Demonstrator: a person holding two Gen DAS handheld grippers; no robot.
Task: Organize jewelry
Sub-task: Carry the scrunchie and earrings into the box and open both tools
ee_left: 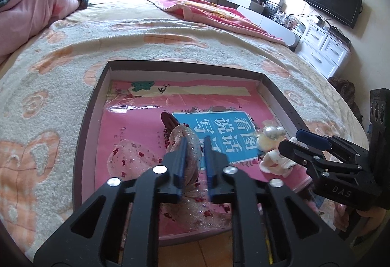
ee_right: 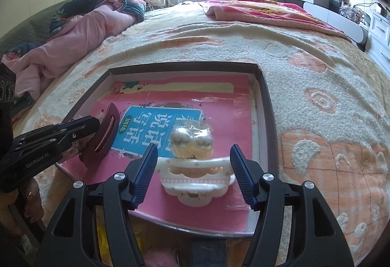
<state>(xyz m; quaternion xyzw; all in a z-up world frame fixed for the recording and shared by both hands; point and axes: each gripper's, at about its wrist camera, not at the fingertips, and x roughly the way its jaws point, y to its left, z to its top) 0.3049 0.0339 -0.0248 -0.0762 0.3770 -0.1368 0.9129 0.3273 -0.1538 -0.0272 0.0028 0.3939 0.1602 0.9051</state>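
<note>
Inside the shallow dark-rimmed box (ee_right: 264,106) on the bed (ee_right: 316,66), your jewelry lay on a pink book cover (ee_right: 219,101): a white clip (ee_right: 195,184) with pale orange inserts, a pearly hair ornament (ee_right: 191,142) wrapped in clear film just behind it, and a maroon hair claw (ee_right: 103,137) standing tilted at the left. Your right gripper (ee_right: 191,174) had its jaws spread, the white clip between them but untouched. Your left gripper (ee_left: 195,159) kept its jaws narrowly parted around the claw; whether they pressed it I could not tell. Clear sequined pouches (ee_left: 134,159) lay beneath.
</note>
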